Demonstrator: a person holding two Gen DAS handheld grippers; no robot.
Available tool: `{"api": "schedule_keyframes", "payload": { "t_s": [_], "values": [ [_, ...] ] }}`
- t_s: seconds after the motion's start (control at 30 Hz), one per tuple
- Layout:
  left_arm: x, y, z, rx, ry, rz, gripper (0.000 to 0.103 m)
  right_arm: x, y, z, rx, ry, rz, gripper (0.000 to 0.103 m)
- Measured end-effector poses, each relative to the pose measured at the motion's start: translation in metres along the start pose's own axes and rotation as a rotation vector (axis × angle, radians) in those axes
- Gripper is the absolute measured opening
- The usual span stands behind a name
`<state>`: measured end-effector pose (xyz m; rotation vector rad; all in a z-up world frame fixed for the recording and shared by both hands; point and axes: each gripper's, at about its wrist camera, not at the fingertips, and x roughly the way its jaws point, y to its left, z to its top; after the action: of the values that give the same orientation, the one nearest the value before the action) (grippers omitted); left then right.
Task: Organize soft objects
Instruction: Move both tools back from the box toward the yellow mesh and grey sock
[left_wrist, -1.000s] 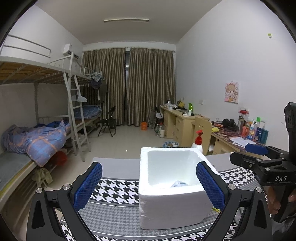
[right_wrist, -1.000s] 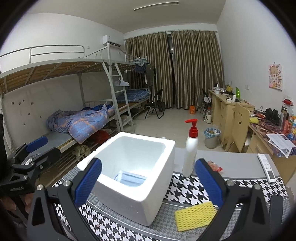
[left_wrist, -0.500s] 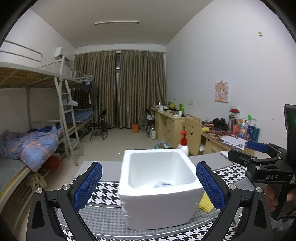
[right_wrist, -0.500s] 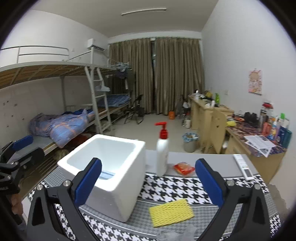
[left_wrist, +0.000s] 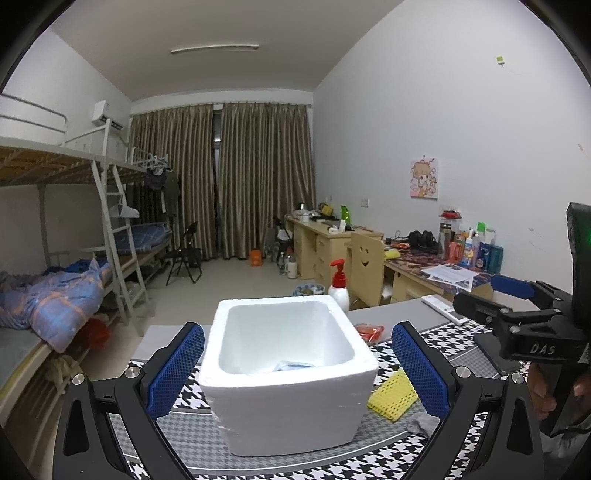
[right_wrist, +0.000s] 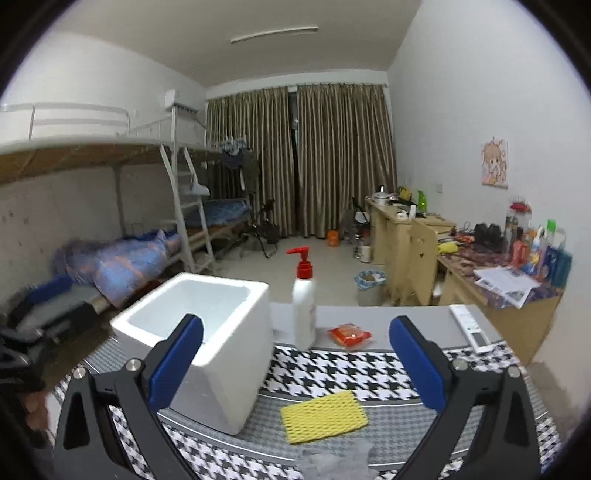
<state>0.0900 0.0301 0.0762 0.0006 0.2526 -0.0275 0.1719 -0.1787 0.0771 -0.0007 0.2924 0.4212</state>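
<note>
Both grippers' fingers spread, empty, yellow sponge (right_wrist: 324, 416) beside foam box (left_wrist: 288, 373) edge

White foam box (left_wrist: 291, 398), yellow mesh pad (right_wrist: 324, 416) (black-and-white houndstooth cloth (right_wrist: 332, 369) beneath)

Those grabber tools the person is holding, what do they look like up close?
Each is a black plastic frame with silver screws, forking into two fingers faced with blue, dimpled pads. The left gripper and the right gripper look alike. Seen from the side, the right gripper carries white "DAS" lettering and a green light glows on its body.
</note>
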Motion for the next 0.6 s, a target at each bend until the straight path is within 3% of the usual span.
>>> {"api": "schedule_keyframes", "payload": {
  "t_s": [0.4,0.5,0.6],
  "values": [
    [-0.002,-0.015,-0.004,0.022,0.000,-0.025,0.102,-0.007,-0.015,-0.010,0.033,-0.021,-0.056,0.102],
    [-0.001,-0.019,-0.005,0.029,0.005,-0.030,0.102,-0.015,-0.016,-0.013,0.025,-0.070,-0.148,0.102],
    [0.000,-0.022,-0.007,0.032,0.010,-0.034,0.102,-0.017,-0.020,-0.016,0.053,-0.073,-0.179,0.102]
  ]
}}
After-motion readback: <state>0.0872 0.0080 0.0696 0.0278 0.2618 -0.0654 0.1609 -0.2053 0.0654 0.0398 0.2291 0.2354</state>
